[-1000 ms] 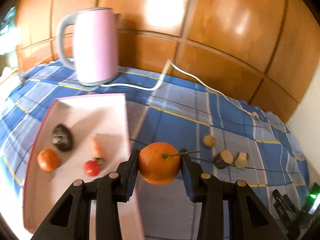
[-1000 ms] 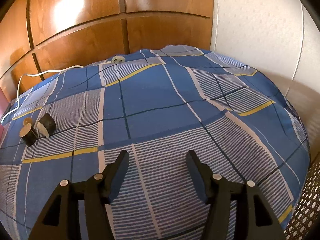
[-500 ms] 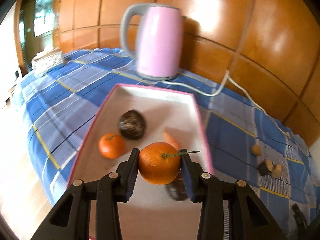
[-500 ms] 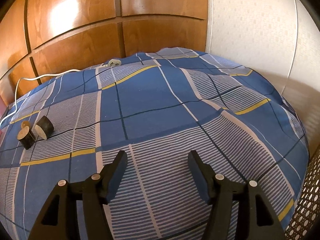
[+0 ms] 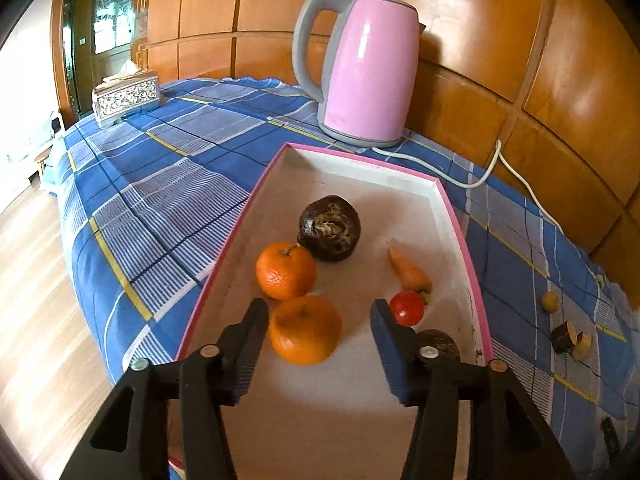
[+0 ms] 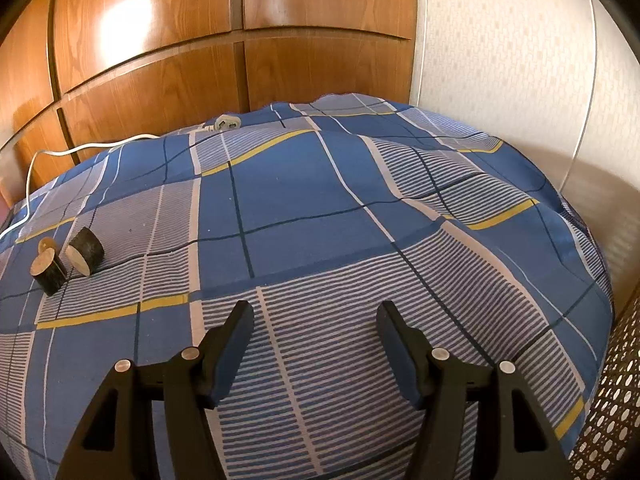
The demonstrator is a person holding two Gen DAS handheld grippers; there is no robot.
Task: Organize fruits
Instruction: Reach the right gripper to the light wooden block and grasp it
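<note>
Opening up, the left tool (image 5: 318,312) has its jaws spreading off an orange (image 5: 305,329) sitting in the pink tray (image 5: 466,248), just in front of another orange (image 5: 285,270); right tool (image 6: 316,316) hangs spread, nothing in it, over the blue worktop cloth (image 6: 304,184)

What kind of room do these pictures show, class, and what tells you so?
Probably a home dining or living room: a pink electric kettle and a tissue box stand on a checked tablecloth, with wood-panelled walls behind.
</note>
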